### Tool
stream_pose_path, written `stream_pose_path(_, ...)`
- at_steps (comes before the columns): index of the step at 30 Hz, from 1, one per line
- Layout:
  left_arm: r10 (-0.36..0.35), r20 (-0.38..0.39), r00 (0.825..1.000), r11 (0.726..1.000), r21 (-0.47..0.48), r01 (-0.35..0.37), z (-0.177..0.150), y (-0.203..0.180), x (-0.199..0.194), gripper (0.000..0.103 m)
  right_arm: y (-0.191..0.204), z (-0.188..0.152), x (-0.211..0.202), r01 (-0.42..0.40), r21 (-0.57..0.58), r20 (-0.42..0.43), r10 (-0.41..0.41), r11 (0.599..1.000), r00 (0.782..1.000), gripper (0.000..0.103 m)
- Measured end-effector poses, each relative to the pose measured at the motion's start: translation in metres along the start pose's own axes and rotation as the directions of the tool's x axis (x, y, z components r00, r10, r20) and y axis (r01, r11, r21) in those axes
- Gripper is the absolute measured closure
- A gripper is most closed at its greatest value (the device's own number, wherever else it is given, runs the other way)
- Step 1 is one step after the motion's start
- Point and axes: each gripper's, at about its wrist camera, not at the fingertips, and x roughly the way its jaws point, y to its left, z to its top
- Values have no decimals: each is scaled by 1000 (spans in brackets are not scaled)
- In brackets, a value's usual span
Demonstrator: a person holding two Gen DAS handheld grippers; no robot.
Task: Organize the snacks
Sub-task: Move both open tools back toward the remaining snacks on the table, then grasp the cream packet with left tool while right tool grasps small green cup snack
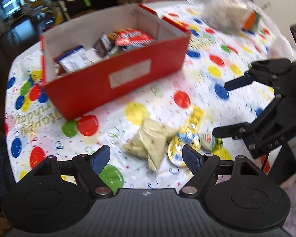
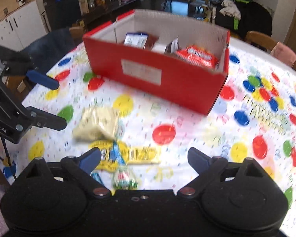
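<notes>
1. Loose snacks lie in a small cluster on the tablecloth, on the near side of the box. The cluster: a crumpled cream-coloured foil packet, a flat yellow wrapper with blue print, and a small round green-and-white wrapped sweet. All are blurred; brand text cannot be read.
2. The cream packet and the yellow wrapper touch or overlap at one edge. In the right wrist view the yellow wrapper's long axis runs roughly crosswise, left to right, across the line of the fingers.
3. Destination, judged from the task: the open red cardboard box with white inner walls, already holding several packets, among them a red-and-white bag. It stands well apart from the cluster, farther ahead of both claws.
4. Left gripper: jaws spread wide, holding nothing. The cream packet sits directly ahead, between the line of its two fingers and just beyond the tips. This claw looks the nearer one for that packet.
5. Right gripper: jaws also spread wide, empty. The yellow wrapper lies just ahead, toward its left finger; the green-and-white sweet is under the near edge.
6. The two claws face each other across the cluster; each shows at the edge of the other's view.
7. Underlay: white party tablecloth with coloured balloon print, on a round table.
</notes>
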Motion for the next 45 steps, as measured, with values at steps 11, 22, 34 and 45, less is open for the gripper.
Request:
stream_pose_path(11, 23, -56, 998, 994, 108, -16, 6, -5, 31, 23, 7, -25, 20, -10, -28, -62, 9, 1000, 998, 38)
stream_pose_path(22, 12, -90, 996, 991, 136, 1, 17, -7, 53, 23, 16, -29, 32, -41, -44, -91, 37, 998, 995, 61)
stream_pose_path(34, -16, -123, 992, 998, 65, 24, 22, 1, 68, 48, 17, -28, 34, -22, -69, -84, 16, 997, 996, 80)
stream_pose_path(45, 4, -97, 995, 1000, -28, -7, 18, 5, 62, 67, 9, -28, 29, -31, 2, -69, 31, 1000, 997, 86)
